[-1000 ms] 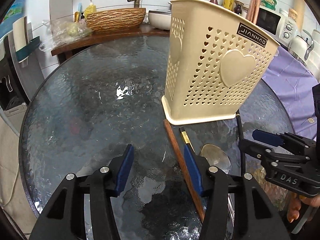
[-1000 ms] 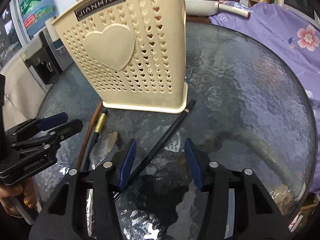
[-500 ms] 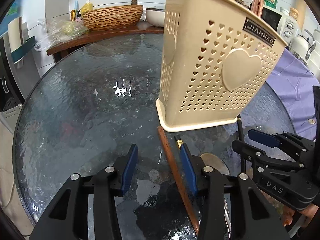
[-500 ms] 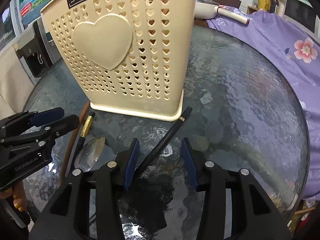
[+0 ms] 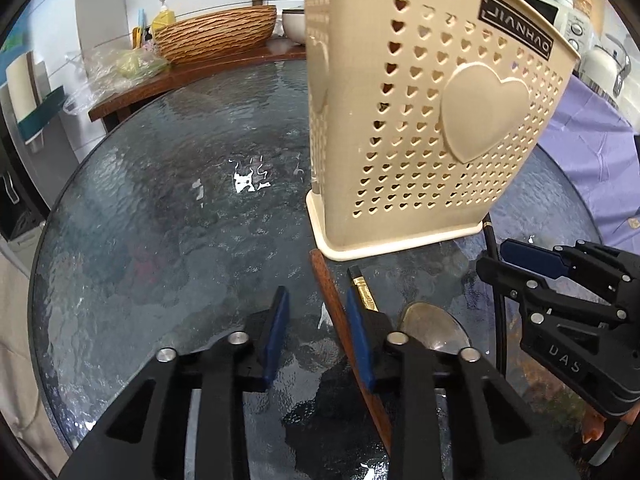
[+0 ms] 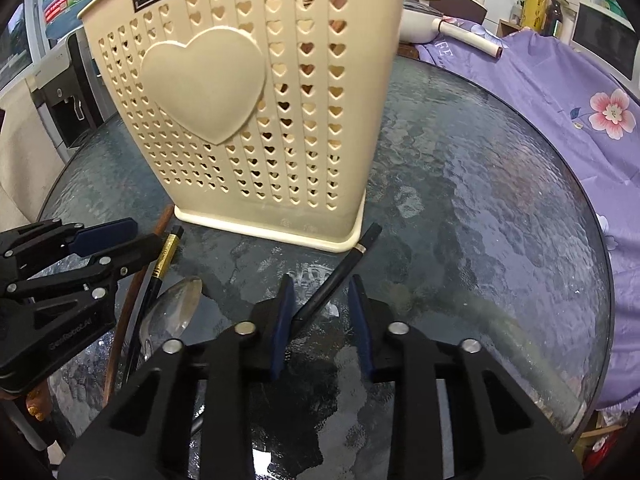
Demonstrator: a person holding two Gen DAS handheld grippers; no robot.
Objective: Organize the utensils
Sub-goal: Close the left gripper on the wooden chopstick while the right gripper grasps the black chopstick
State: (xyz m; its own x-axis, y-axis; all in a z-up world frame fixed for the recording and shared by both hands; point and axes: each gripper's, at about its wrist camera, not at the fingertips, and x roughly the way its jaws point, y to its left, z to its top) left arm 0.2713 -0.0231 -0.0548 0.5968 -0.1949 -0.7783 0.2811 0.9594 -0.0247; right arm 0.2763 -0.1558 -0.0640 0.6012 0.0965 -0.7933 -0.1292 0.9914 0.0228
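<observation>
Both jaw pairs are closing and stand narrower than a second ago. The left hand-held gripper (image 5: 316,320) now has the brown wooden chopstick (image 5: 332,304) between its pads; the right hand-held gripper (image 6: 322,308) sits around the black chopstick (image 6: 340,272). The cream utensil basket (image 5: 420,120) looms nearer ahead of both.

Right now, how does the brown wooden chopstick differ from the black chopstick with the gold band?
The brown wooden chopstick is reddish-brown and plain; the black chopstick with the gold band is black, with gold near its end. The wooden one looks thicker. Both lie side by side on the glass table, ends near the beige basket.
</observation>
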